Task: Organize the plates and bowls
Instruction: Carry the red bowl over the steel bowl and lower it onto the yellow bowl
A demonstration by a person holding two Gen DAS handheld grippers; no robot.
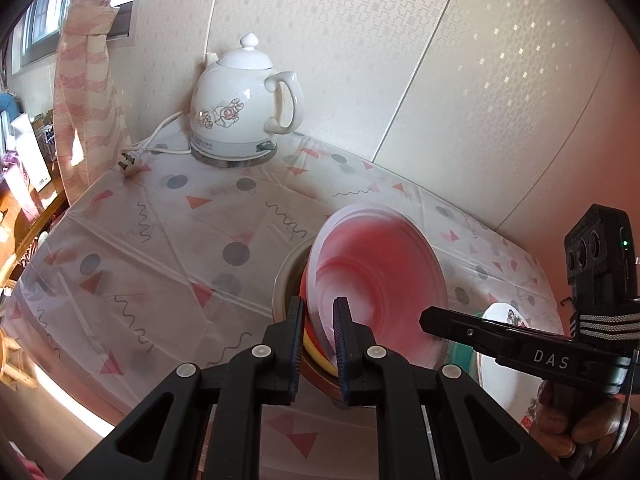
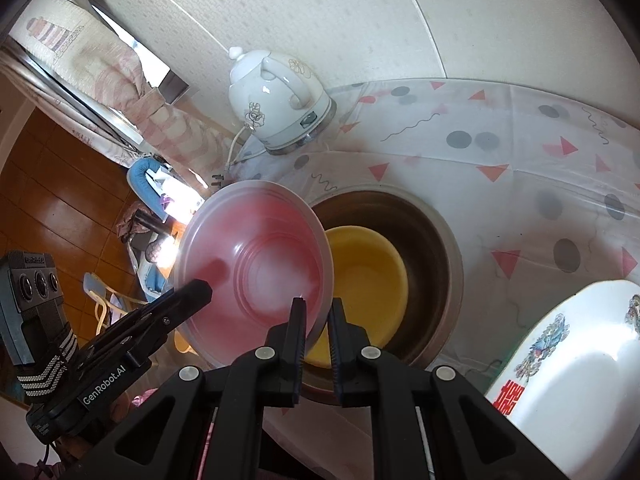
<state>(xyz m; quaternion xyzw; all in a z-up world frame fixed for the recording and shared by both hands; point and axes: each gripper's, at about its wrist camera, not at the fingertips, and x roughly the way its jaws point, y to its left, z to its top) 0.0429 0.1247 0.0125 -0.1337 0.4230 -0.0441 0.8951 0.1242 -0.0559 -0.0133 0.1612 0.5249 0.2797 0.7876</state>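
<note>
Grippers read "DAS" and "GenRobot.AI". Left gripper (image 1: 319,334) and right gripper (image 2: 316,334) both clamp the pink bowl's (image 2: 256,264) rim, tilted above a metal basin (image 2: 432,240) containing a yellow bowl (image 2: 368,276) (decorated plate (image 2: 580,360) nearby)

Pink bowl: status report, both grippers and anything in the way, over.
Both grippers shut on the pink bowl rim, left gripper and right gripper on opposite sides. Bowl tilted over the metal basin holding the yellow bowl. Nothing blocking.
</note>
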